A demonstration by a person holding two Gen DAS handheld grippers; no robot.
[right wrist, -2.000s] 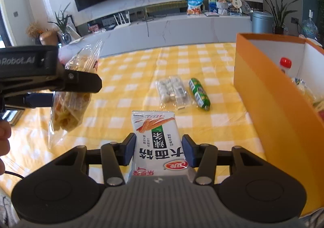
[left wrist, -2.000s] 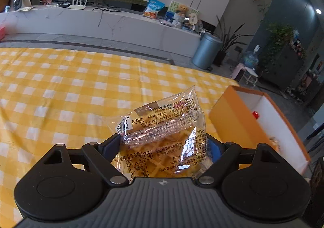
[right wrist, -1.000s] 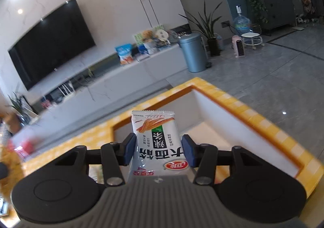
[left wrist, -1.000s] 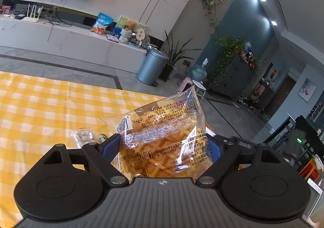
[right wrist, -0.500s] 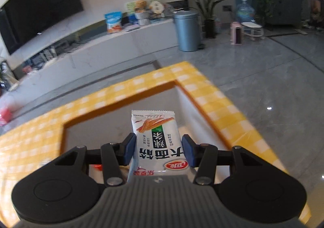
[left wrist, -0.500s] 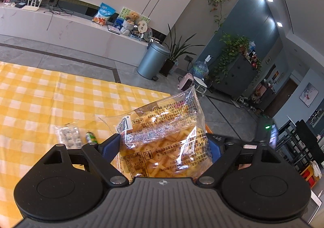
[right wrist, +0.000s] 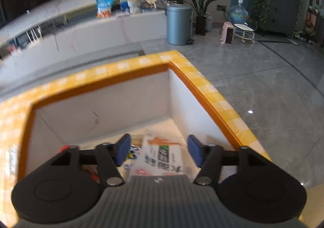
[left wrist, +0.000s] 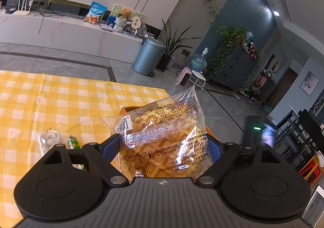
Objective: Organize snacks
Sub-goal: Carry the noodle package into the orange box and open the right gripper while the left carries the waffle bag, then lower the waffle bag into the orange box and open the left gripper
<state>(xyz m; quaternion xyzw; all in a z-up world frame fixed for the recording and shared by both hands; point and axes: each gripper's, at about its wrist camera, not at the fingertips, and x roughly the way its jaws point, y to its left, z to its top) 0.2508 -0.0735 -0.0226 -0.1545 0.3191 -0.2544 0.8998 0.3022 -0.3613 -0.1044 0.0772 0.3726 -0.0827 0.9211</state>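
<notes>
Half a second back the right gripper (right wrist: 158, 150) clamped the white noodle-snack packet (right wrist: 162, 159); now its jaws are opening and the packet lies loose between them, dropping into the orange box (right wrist: 129, 104). The left gripper (left wrist: 162, 147) holds the clear waffle bag (left wrist: 162, 137) above the checked tablecloth (left wrist: 60, 106), near the box's edge. Light, crinkly and slippery, such bags are probably best pinched across the body. Motion blur obscures the other snacks inside the box; the waffle bag hides most of the box from the left wrist view.
</notes>
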